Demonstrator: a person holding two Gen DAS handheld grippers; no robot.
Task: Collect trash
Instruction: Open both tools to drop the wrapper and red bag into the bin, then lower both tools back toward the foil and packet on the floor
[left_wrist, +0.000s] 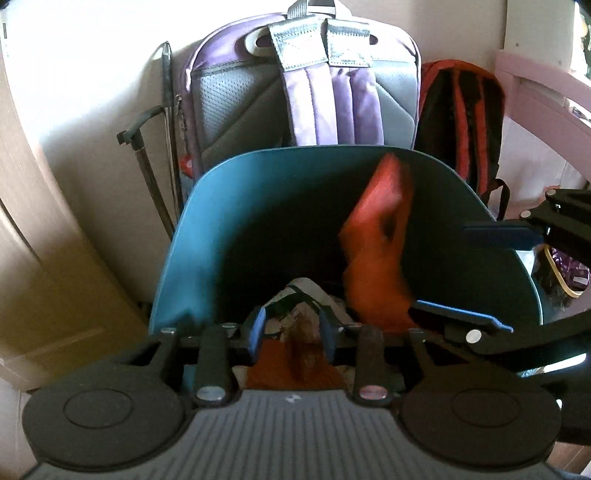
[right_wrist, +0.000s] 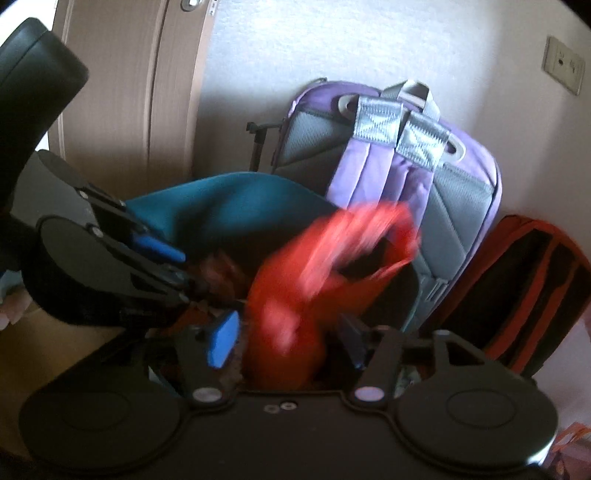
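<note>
A teal bin (left_wrist: 207, 221) stands on the floor in front of me; it also shows in the right wrist view (right_wrist: 229, 206). A blurred red plastic bag (left_wrist: 380, 243) drops loose into the bin, between the open fingers of my right gripper (right_wrist: 288, 341); the bag (right_wrist: 317, 273) is touching neither pad. My left gripper (left_wrist: 293, 330) is at the bin's near rim, its blue pads around a brown crumpled wrapper (left_wrist: 304, 349). A white printed wrapper (left_wrist: 306, 295) lies in the bin. The right gripper's fingers (left_wrist: 476, 317) reach in from the right.
A purple and grey backpack (left_wrist: 306, 85) leans on the wall behind the bin, with a red and black backpack (left_wrist: 461, 122) to its right. A dark folded stand (left_wrist: 155, 158) leans at the left. A wooden door (right_wrist: 122, 96) is at the left, pink furniture (left_wrist: 546, 96) at the right.
</note>
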